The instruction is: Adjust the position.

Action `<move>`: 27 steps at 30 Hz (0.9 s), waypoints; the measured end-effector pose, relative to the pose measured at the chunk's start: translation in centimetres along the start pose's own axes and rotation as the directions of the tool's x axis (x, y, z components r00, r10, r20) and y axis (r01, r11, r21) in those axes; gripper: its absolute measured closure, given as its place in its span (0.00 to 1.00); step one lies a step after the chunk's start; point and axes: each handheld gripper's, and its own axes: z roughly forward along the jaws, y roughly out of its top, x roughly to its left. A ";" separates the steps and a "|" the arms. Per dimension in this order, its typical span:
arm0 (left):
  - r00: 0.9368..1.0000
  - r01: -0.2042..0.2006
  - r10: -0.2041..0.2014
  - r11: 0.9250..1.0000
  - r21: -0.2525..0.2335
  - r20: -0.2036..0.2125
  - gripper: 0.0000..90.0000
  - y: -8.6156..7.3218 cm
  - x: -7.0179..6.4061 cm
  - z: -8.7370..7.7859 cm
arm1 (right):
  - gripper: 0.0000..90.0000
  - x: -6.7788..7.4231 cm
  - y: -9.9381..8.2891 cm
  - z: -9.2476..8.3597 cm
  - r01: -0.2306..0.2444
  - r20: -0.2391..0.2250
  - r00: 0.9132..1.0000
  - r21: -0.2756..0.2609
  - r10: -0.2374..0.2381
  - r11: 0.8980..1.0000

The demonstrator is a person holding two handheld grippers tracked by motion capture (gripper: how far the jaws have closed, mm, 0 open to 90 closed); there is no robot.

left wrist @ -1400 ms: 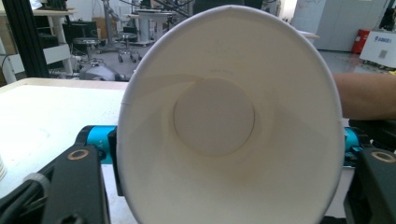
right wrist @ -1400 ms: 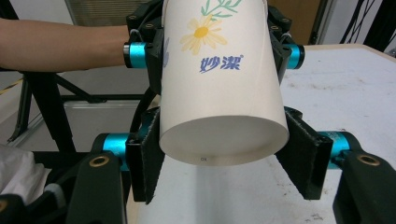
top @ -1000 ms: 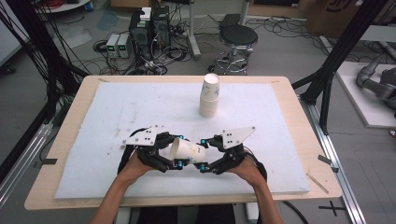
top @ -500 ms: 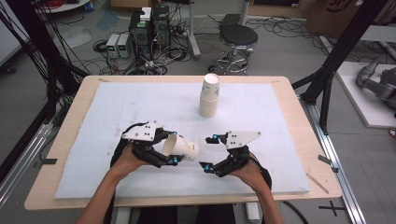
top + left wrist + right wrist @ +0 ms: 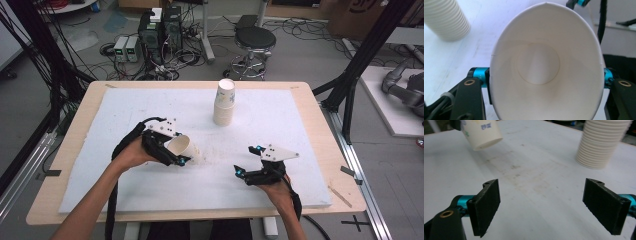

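Note:
My left gripper (image 5: 176, 151) is shut on a white paper cup (image 5: 187, 146), which lies tilted on its side just above the mat at the left. In the left gripper view the cup (image 5: 544, 67) faces me mouth first, squeezed into an oval between the jaws (image 5: 544, 80). My right gripper (image 5: 248, 160) is low over the mat to the right of the cup and apart from it. Its jaws have just been opening and now stand wide with nothing between them (image 5: 541, 205). The right gripper view has the held cup (image 5: 481, 132) at the upper left.
A tall stack of white paper cups (image 5: 224, 102) stands upright at the back middle of the white foam mat (image 5: 300, 130); it appears as the stack (image 5: 445, 20) and the stack (image 5: 602, 142) in the gripper views. Wooden table edges frame the mat.
Both grippers were together at the cup a second ago. The right gripper has let go, opened and drawn off to the right. The left gripper has carried the cup left and slightly up.

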 end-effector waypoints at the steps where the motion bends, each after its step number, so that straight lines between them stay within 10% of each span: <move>1: 1.000 0.010 -0.010 1.000 0.012 0.000 0.37 0.0 0.2 0.0 | 0.16 -0.2 -0.3 -0.1 -0.012 0.019 1.000 0.003 0.012 1.000; 11: 1.000 -0.002 0.001 0.985 0.171 0.007 0.37 1.4 1.5 0.4 | 0.16 -1.5 -2.0 -0.6 -0.076 0.132 0.989 0.032 0.072 0.997; 16: 1.000 -0.015 0.018 0.962 0.274 -0.005 0.37 2.4 2.1 0.3 | 0.16 -1.6 -2.4 -0.6 -0.087 0.139 0.987 0.040 0.081 0.995; 27: 1.000 -0.013 0.019 0.954 0.301 -0.015 0.37 2.5 2.2 0.2 | 0.16 -2.0 -2.6 -0.7 -0.105 0.123 0.987 0.034 0.100 0.994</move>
